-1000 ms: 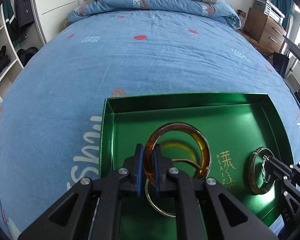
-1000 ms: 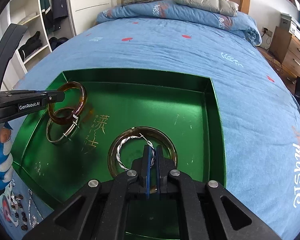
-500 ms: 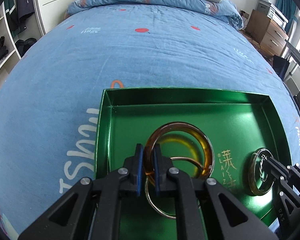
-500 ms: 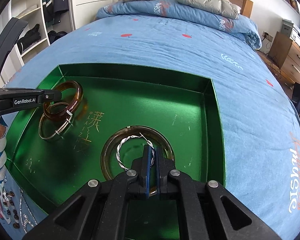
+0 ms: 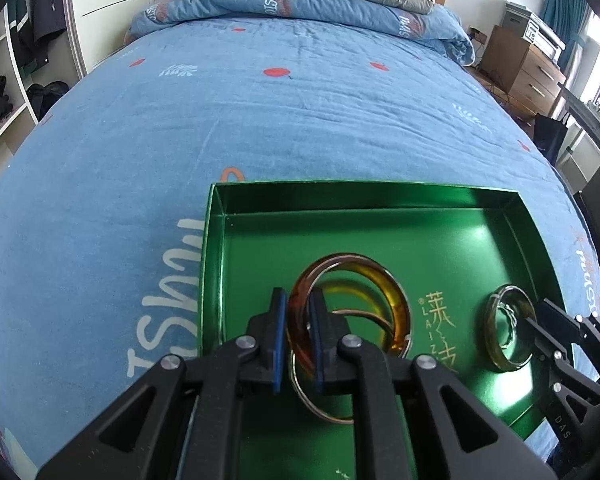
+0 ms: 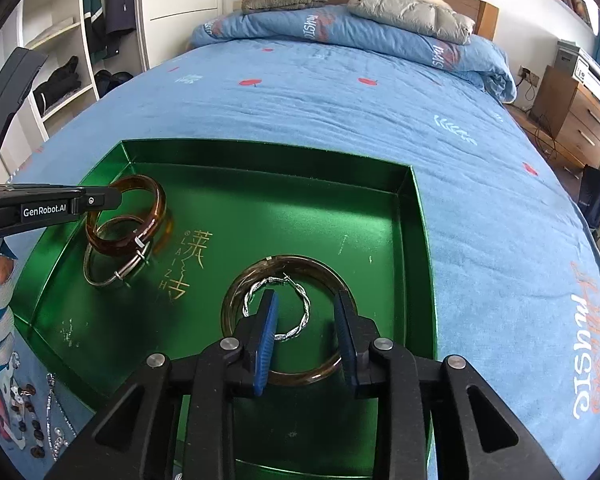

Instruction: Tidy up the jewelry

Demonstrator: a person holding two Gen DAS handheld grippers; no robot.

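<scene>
A shiny green tray (image 5: 380, 216) (image 6: 404, 216) lies on the blue bed. My left gripper (image 5: 298, 316) is shut on an amber bangle (image 5: 396, 300) (image 6: 156, 200), held tilted over a thin metal bangle (image 5: 320, 404) (image 6: 100, 276) in the tray's left part. My right gripper (image 6: 306, 312) is open above a pale brown bangle (image 6: 324, 268) (image 5: 496, 344) that lies flat in the tray. A twisted silver hoop earring (image 6: 304, 316) lies inside that bangle, between the open fingers.
Bead strings and a chain (image 6: 40, 416) lie on the cover by the tray's near left corner. A folded duvet and jackets (image 6: 380, 28) are at the bed's head. Shelves (image 6: 60, 60) stand left, a wooden dresser (image 6: 572, 112) right.
My right gripper has opened and let go of the silver hoop, which now lies inside the pale bangle. My left gripper has lowered the amber bangle closer to the tray.
</scene>
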